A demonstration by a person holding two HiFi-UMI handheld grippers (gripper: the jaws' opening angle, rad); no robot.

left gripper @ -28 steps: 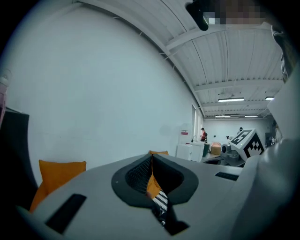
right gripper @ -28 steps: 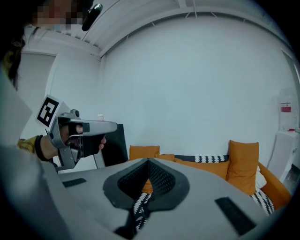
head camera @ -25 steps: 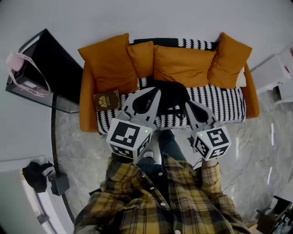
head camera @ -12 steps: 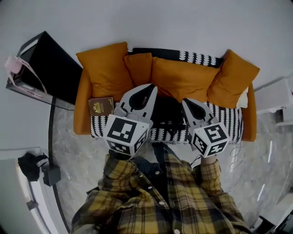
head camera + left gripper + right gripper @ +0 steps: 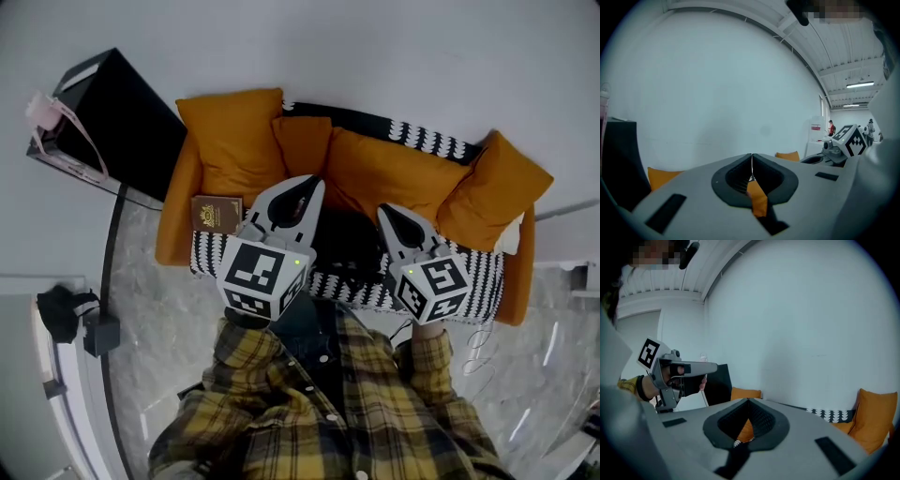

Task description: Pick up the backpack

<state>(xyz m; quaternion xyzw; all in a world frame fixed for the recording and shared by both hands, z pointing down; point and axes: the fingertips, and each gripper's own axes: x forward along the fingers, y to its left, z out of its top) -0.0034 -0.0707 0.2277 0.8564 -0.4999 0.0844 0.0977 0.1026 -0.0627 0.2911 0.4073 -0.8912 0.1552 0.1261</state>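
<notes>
Black backpack (image 5: 349, 246) is lying on the orange sofa (image 5: 176, 223), between the left gripper (image 5: 302, 186) and the right gripper (image 5: 388, 214). Both are pointing toward it with jaws closed and empty, probably because the grasp is not yet beginning.

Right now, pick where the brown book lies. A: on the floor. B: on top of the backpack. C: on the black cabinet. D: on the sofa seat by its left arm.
D: the head view shows the brown book flat on the patterned seat of the sofa, by its left arm, apart from the black backpack.
</notes>
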